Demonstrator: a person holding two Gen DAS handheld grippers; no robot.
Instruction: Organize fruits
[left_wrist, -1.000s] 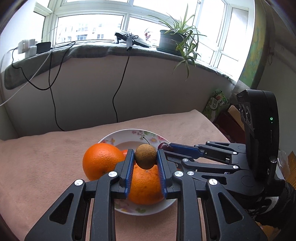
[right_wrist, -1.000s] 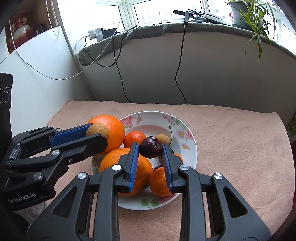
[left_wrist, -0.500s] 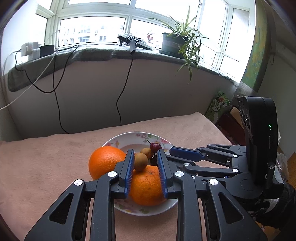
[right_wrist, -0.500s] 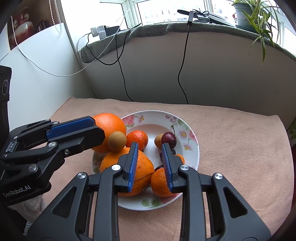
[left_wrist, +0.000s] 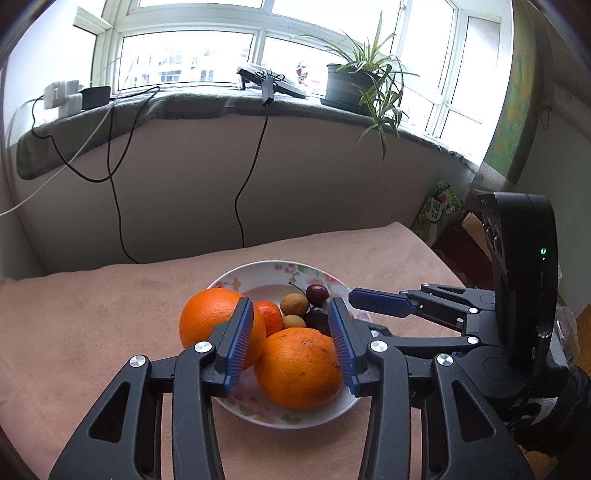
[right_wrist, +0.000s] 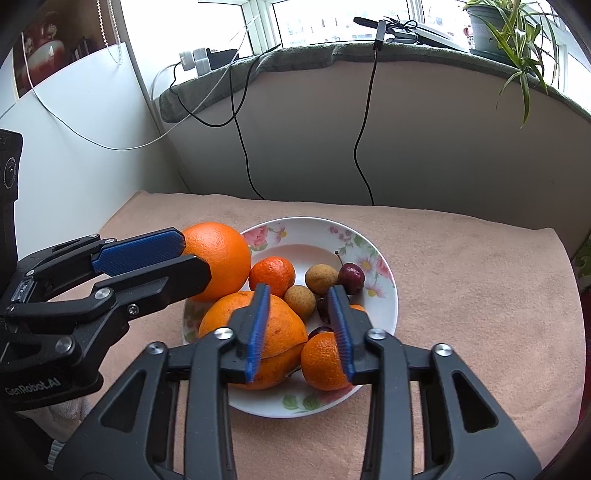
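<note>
A floral white plate sits on the pink cloth and holds two big oranges, two small tangerines, two brown longans and dark red cherries. My left gripper is open and empty above the near orange. It also shows in the right wrist view. My right gripper is open and empty over the plate's front. It also shows in the left wrist view.
The pink cloth covers the table. A grey wall with hanging black cables stands behind. A potted plant and chargers sit on the sill. Boxes lie past the table's right edge.
My left gripper opened and dropped its longan onto the plate. My right gripper opened and released its cherry there. Both grippers pulled back and up a little.
</note>
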